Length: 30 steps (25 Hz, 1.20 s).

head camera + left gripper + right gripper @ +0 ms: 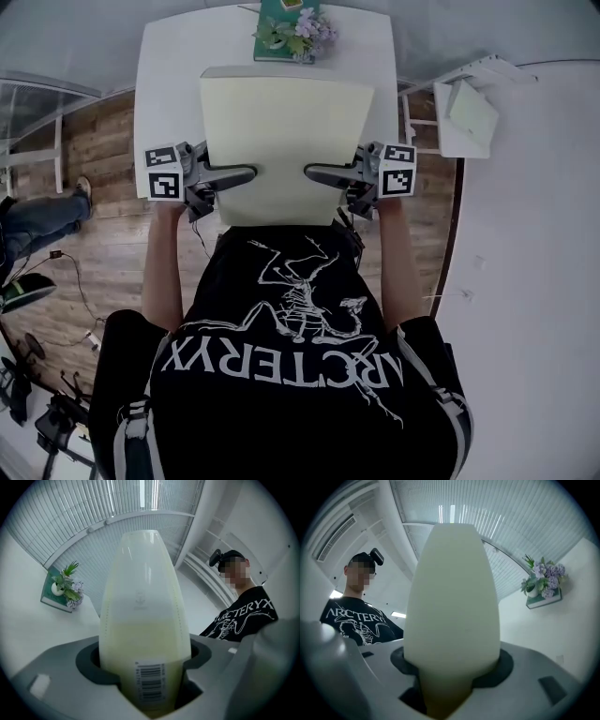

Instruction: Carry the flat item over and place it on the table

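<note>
Left gripper [246, 174] and right gripper [314, 172] each pinch an opposite side edge of the pale yellow flat rectangular board [286, 122], jaws clamped onto it. The board is held level in front of the person's black printed T-shirt [300, 356], overlapping the near end of the white rectangular table [167, 84]. At the table's far end lies a green book [270, 11] bearing a small lilac-flowered plant [300, 33].

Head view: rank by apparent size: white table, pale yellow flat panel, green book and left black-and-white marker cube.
White table
Pale yellow flat panel, nearer the camera
Green book, cropped
Left black-and-white marker cube
</note>
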Motion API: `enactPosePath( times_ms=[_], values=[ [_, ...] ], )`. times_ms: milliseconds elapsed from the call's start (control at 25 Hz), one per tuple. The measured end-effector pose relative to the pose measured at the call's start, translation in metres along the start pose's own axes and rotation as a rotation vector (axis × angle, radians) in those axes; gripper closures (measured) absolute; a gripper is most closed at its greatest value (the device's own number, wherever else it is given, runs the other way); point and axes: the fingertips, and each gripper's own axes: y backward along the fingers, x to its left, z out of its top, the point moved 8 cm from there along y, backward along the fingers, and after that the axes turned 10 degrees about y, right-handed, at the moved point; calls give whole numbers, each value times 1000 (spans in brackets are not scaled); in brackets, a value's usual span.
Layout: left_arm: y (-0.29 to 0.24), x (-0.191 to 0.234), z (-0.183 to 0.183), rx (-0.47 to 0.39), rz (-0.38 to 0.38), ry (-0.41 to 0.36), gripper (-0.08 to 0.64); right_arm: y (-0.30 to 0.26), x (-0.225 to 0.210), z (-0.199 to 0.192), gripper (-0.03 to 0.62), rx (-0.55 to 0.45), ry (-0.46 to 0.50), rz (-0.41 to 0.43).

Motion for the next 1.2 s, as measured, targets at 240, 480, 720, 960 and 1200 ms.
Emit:
enactPosePath(
  times_ms=[240, 480, 720, 960, 1200],
  values=[
    [-7, 8, 8, -5, 15, 0, 212, 6, -14, 6, 322, 2, -5, 15],
    [-10, 6, 12, -13, 9, -33, 212, 9, -18, 10, 322, -6, 15, 33],
    [-6, 9, 14, 1, 30, -82, 210, 18, -26, 7, 322, -12, 2, 47],
    [25, 14, 16, -88, 158, -136, 220, 42, -35, 3, 322, -12, -6, 20],
    [48, -3, 39, -181, 244, -250, 483, 68, -62, -11, 322, -41, -126, -101]
  ],
)
